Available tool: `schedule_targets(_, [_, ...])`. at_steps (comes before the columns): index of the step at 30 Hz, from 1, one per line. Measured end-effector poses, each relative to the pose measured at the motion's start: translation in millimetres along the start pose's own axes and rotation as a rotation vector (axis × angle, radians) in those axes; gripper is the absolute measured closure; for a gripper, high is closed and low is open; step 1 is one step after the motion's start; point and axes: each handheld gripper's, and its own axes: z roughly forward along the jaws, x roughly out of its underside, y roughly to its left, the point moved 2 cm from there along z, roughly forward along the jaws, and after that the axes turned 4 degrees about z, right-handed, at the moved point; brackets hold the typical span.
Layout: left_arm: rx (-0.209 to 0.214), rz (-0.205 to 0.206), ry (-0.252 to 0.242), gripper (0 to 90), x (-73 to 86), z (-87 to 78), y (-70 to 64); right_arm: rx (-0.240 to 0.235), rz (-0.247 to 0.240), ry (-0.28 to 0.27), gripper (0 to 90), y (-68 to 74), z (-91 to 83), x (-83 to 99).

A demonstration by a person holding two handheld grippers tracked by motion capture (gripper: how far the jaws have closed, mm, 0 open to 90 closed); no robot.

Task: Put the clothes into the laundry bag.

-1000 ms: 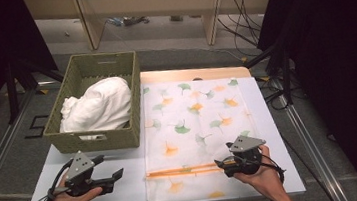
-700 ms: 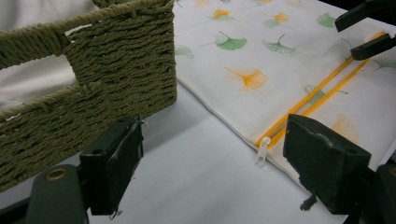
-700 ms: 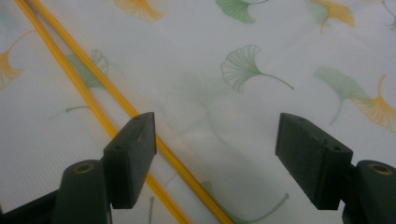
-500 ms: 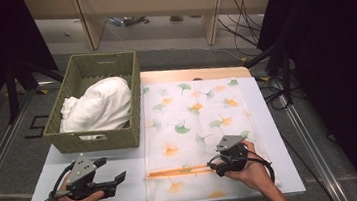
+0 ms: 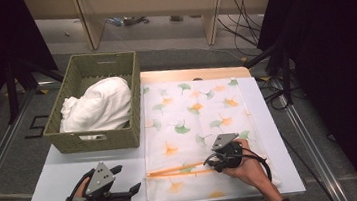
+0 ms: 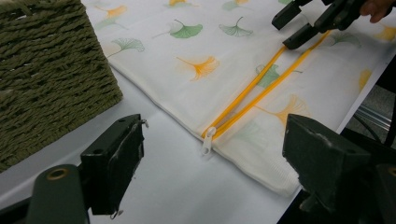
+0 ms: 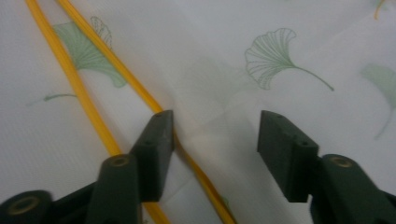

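The right gripper [image 5: 212, 161] stands with its jaws well apart, pressed down on the white mesh laundry bag printed with ginkgo leaves [image 5: 194, 124], one jaw touching the upper strand of the open orange zipper [image 5: 176, 171]; it grips nothing. The left gripper [image 5: 124, 179] is wide open and empty over the bare white tabletop [image 5: 63, 168], near the bag's left edge, where the silver zipper pull [image 6: 207, 142] lies. The woven green basket [image 5: 97, 139] holding white cloth [image 5: 97, 105] sits just behind.
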Motion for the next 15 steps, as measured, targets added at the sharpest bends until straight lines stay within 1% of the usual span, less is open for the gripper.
schedule_targets(1, [-0.007, -0.002, 0.0, 20.2, 0.6, -0.2, 2.1, -0.002, -0.008, 0.012, 57.9, -1.9, -1.2, -0.8])
schedule_targets(2, [-0.01, -0.013, 0.0, 20.2, 1.2, -0.1, 4.1, 0.004, 0.007, -0.003, 61.1, -2.1, -0.3, -1.4])
schedule_targets(3, [-0.016, -0.023, -0.003, 20.3, 1.6, -0.3, 5.9, 0.015, -0.005, -0.007, 63.6, -3.7, -0.4, -2.2])
schedule_targets(4, [-0.024, -0.032, -0.005, 20.5, 1.7, -0.8, 7.0, 0.017, 0.001, -0.005, 64.9, -4.2, -0.4, -2.9])
schedule_targets(5, [-0.026, -0.036, -0.012, 20.5, 1.6, -0.8, 7.3, 0.015, -0.002, -0.003, 65.6, -4.8, -0.3, -3.7])
schedule_targets(6, [-0.024, -0.027, -0.005, 20.5, 1.8, -1.6, 7.9, 0.012, -0.009, -0.002, 65.8, -4.7, 0.1, -4.1])
schedule_targets(7, [-0.018, -0.026, -0.005, 20.5, 1.8, -1.7, 7.9, 0.002, -0.004, -0.004, 65.8, -4.4, 1.0, -4.5])
schedule_targets(9, [-0.022, -0.023, -0.002, 20.5, 1.7, -1.0, 6.9, -0.002, -0.01, 0.003, 65.2, -4.2, 2.1, -4.6])
schedule_targets(12, [-0.019, -0.019, 0.0, 20.5, 1.7, -0.7, 6.5, -0.009, -0.002, 0.0, 64.6, -6.4, 4.7, -5.1])
schedule_targets(13, [-0.02, -0.018, 0.0, 20.5, 1.5, -0.6, 6.6, -0.01, 0.02, 0.009, 65.9, -6.9, 4.3, -5.9])
schedule_targets(14, [-0.019, -0.023, -0.001, 20.5, 1.5, -0.4, 6.6, -0.014, 0.033, 0.007, 67.8, -7.1, 4.9, -6.4])
schedule_targets(15, [-0.021, -0.021, -0.005, 20.5, 1.3, -0.2, 6.9, -0.03, 0.035, 0.022, 70.3, -8.7, 4.6, -7.1])
